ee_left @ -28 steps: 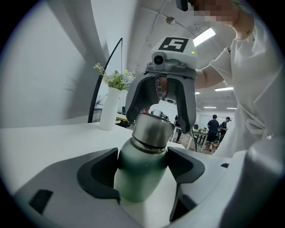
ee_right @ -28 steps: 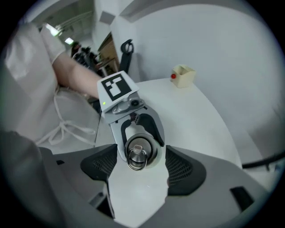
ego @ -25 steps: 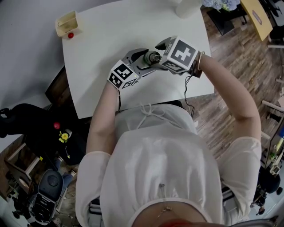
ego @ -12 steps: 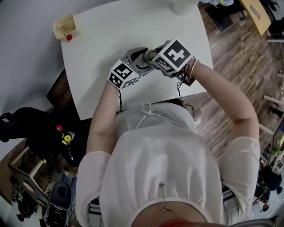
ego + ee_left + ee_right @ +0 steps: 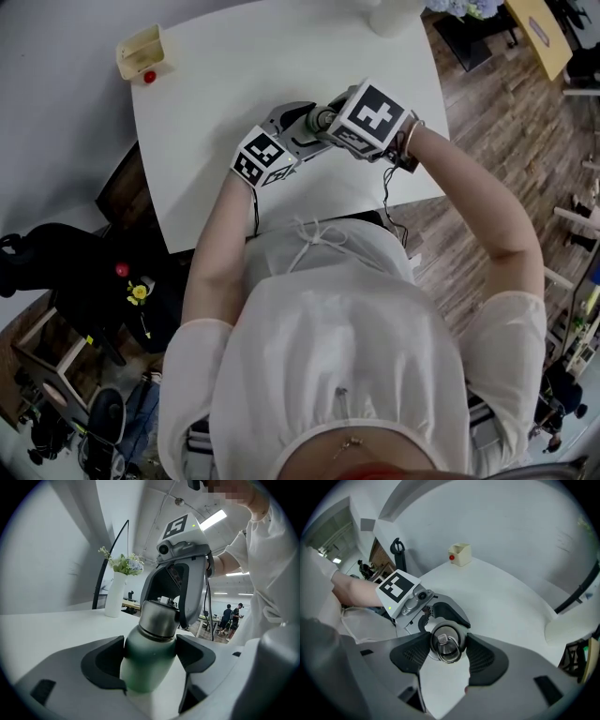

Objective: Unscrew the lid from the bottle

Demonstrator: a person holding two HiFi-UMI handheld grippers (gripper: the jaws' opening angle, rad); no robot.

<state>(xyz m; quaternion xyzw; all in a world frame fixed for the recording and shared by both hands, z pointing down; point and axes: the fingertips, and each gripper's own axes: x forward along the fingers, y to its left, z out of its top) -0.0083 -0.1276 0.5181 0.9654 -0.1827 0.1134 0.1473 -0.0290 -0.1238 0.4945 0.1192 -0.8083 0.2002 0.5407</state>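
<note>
A green bottle (image 5: 146, 670) with a steel lid (image 5: 158, 619) stands upright over the white table (image 5: 234, 84). My left gripper (image 5: 150, 656) is shut on the bottle's body, one pad pressing on each side. My right gripper (image 5: 446, 652) comes down from above. Its jaws have just been closing and its pads now press on both sides of the ringed lid (image 5: 446, 644). In the head view both grippers meet at the lid (image 5: 322, 119), near the table's front edge. The left gripper (image 5: 286, 131) reaches in from the left, the right gripper (image 5: 333, 122) from the right.
A cream box (image 5: 142, 52) with a red ball sits at the table's far left corner. A white vase (image 5: 115, 595) with flowers stands at the far edge. A wooden floor lies to the right. People (image 5: 229, 616) stand far behind.
The right gripper has rolled a little and its marker cube has shifted slightly towards the bottle. The left gripper and the bottle have stayed where they were.
</note>
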